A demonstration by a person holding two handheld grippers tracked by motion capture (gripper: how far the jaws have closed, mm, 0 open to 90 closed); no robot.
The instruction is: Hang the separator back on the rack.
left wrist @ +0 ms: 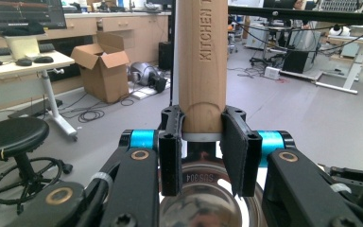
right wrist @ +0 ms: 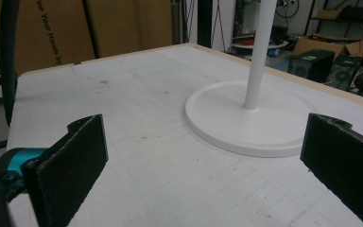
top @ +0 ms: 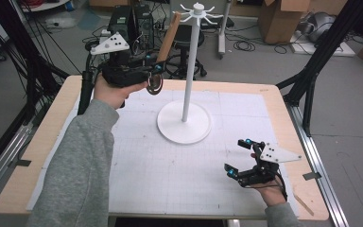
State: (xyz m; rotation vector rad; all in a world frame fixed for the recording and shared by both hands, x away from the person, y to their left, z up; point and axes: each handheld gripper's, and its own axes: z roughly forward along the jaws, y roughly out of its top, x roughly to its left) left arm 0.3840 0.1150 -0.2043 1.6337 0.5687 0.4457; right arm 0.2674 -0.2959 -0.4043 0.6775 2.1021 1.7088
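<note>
1. The left gripper [left wrist: 202, 142] clamped a kitchen utensil [top: 166, 47] at the base of its wooden handle [left wrist: 202, 61], stamped "KITCHEN", raised above the table's far left edge beside the white stand [top: 187, 71].
2. Its polished steel bowl [left wrist: 203, 198] read "SUS 304".
3. The stand had a round disc base [right wrist: 246, 123], a slim pole and hooks on top.
4. The right gripper [top: 246, 158] hovered wide open and empty over the gridded white mat [top: 170, 175].
</note>
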